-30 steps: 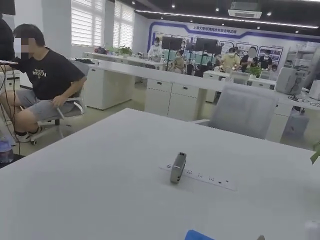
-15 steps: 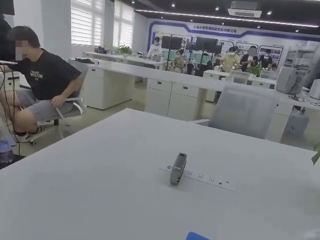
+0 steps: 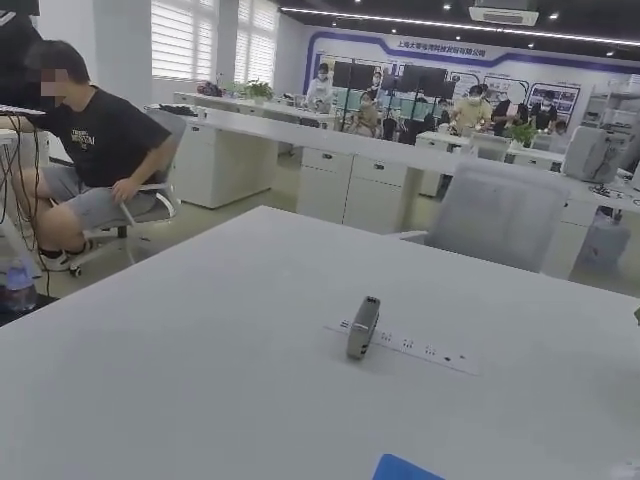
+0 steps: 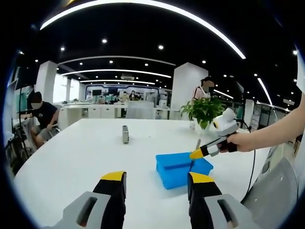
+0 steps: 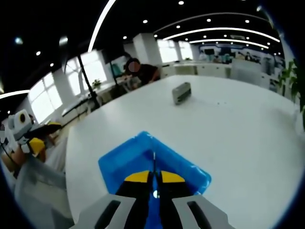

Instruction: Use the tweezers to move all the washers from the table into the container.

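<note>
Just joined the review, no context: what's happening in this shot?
A person works two hand-held grippers at a white table. The right gripper has its jaws shut on thin metal tweezers, whose tips point down into the blue plastic container. The left gripper hovers with jaws open, holding nothing, facing the container. Whether the tweezers carry a washer is too small to tell.

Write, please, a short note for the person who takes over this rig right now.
Left hand-held gripper: open and empty, over the white table, pointing toward the blue container.
Right hand-held gripper: shut on the tweezers, with their tips over the container.
Washers: too small to tell, so what is done and what is left is unclear. Check the table and the container first.
</note>
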Tool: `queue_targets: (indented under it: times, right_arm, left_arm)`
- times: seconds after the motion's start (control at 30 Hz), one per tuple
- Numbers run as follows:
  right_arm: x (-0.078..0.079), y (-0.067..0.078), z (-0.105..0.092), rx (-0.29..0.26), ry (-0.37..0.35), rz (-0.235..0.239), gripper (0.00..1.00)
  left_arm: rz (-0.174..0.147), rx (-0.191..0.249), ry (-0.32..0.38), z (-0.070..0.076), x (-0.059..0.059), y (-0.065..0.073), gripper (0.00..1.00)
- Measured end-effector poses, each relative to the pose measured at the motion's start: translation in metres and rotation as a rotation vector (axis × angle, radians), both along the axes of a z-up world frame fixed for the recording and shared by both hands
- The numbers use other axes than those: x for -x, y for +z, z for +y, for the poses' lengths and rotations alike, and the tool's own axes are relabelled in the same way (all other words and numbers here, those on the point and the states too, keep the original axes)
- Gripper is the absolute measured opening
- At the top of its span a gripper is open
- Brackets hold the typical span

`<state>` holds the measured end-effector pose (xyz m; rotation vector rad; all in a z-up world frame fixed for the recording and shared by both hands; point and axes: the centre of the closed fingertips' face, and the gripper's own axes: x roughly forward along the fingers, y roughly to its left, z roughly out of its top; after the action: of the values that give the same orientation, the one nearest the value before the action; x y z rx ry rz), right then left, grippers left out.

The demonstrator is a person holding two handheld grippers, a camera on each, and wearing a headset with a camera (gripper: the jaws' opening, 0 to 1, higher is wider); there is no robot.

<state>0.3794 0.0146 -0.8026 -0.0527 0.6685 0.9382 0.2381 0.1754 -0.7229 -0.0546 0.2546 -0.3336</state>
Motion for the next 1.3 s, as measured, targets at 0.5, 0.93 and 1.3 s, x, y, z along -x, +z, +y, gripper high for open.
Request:
queue_targets:
  times: [0.5, 0.93, 1.3]
  right_arm:
    - [0.004, 0.011, 0.000, -0.011, 0.007, -0.028, 0.03]
    - [0.047, 0.062, 0.012, -0.131, 0.030, -0.091, 0.03]
    - [0.083, 0.042, 0.024, -0.113, 0.086, -0.040, 0.03]
  left_arm:
    - [-0.010, 0.012, 0.015, 0.003, 0.000, 0.002, 0.49]
    - [-0.008, 0.000, 0.013, 0.003, 0.001, 0.001, 0.48]
    - [-0.010, -0.001, 0.008, 0.003, 0.002, 0.002, 0.47]
